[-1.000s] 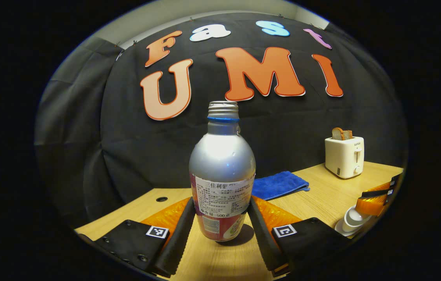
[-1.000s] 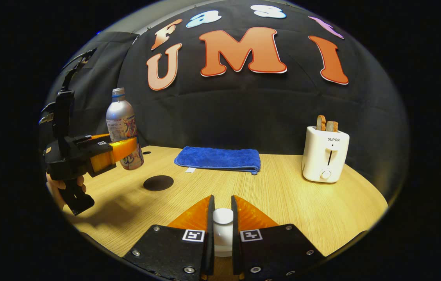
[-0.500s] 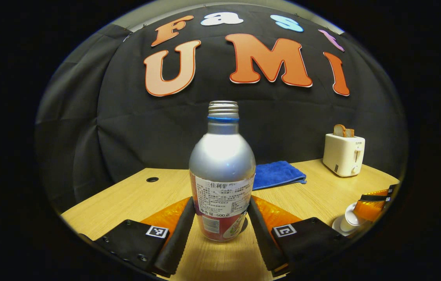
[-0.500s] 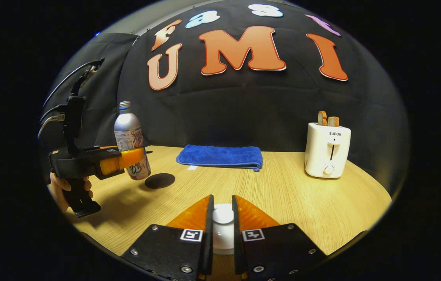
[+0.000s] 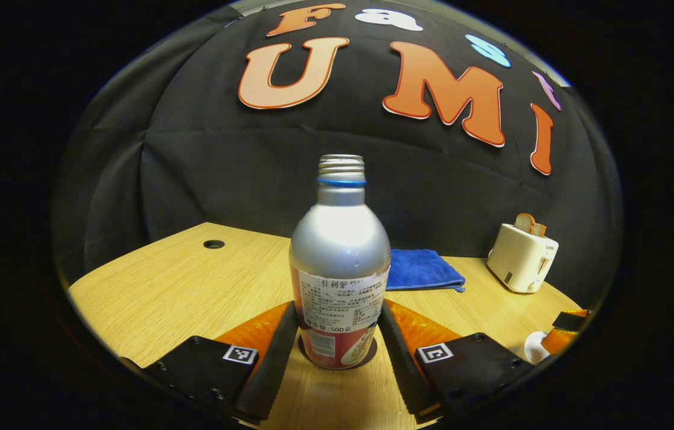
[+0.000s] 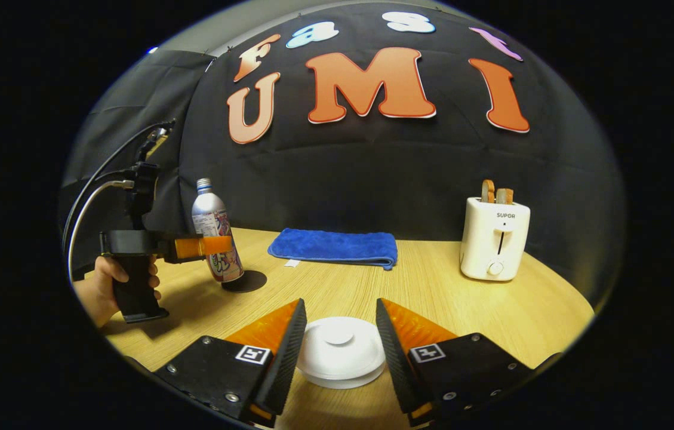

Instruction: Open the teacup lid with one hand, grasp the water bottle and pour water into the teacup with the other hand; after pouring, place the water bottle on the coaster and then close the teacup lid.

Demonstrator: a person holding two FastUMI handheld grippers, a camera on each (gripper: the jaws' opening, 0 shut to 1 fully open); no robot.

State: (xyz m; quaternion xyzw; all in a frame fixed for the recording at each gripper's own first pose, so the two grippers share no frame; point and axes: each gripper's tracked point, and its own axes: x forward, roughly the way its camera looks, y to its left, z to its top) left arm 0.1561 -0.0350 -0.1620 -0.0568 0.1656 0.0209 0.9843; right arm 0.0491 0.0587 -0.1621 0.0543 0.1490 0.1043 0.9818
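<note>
Near the end: left gripper (image 5: 337, 352) is gripping the uncapped silver aluminium water bottle (image 5: 339, 263), standing it on the dark round coaster (image 6: 245, 280). Right gripper (image 6: 339, 352) is gaping wide around the white lidded teacup (image 6: 339, 352), lid seemingly on. Left: release.

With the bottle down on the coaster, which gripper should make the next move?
Left. The left gripper has its fingers clamped on the water bottle, which stands upright on the coaster, so releasing falls to it. The right gripper is open around the teacup lid.
</note>
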